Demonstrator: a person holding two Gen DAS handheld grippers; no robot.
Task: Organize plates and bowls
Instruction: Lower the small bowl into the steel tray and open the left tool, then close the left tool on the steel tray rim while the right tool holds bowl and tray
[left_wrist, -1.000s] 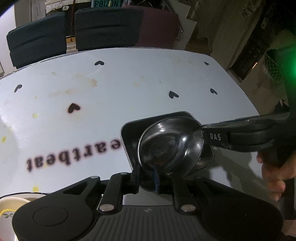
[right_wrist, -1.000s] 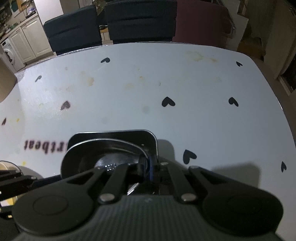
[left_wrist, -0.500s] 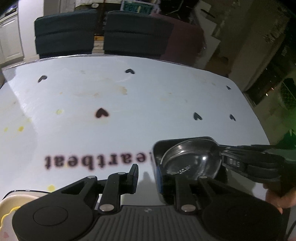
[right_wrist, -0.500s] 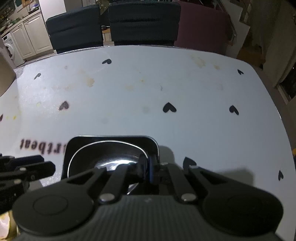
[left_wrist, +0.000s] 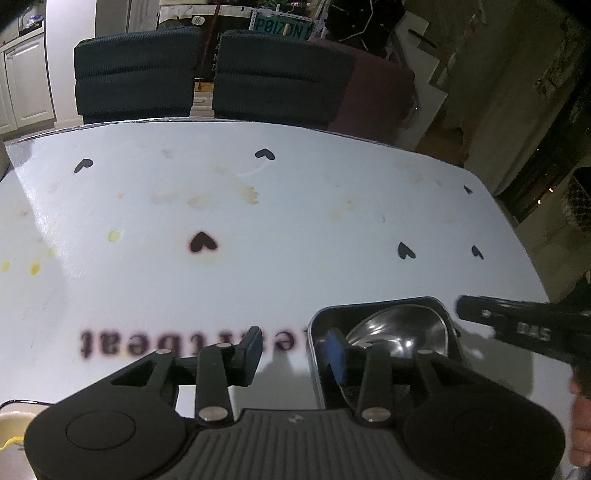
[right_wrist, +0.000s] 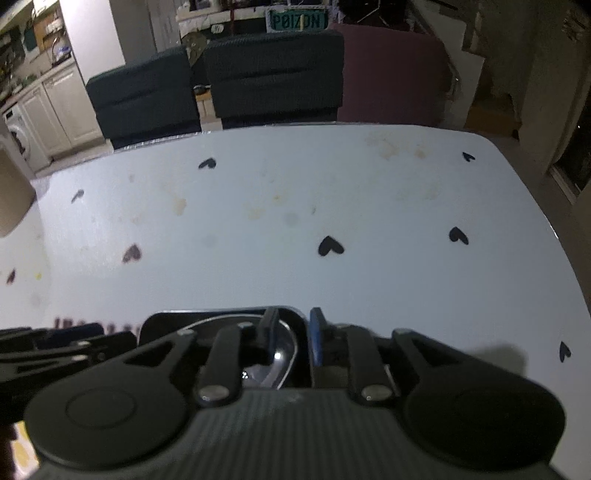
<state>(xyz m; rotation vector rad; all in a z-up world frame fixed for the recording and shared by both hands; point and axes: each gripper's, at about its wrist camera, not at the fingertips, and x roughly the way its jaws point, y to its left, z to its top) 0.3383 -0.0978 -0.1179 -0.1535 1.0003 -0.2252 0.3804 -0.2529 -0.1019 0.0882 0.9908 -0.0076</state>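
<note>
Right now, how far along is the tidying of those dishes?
Done, it seems: the steel bowl sits nested in the dark square plate on the table. In hand: nothing. The left gripper and right gripper have just been opening; the right one's pads straddle the plate's rim without pressing. Left: a cream dish at the near edge, barely visible.

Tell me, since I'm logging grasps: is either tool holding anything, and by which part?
Nothing is held. The left tool stands open beside the steel bowl; the right tool has just opened, straddling the bowl's rim without pressing it.
</note>
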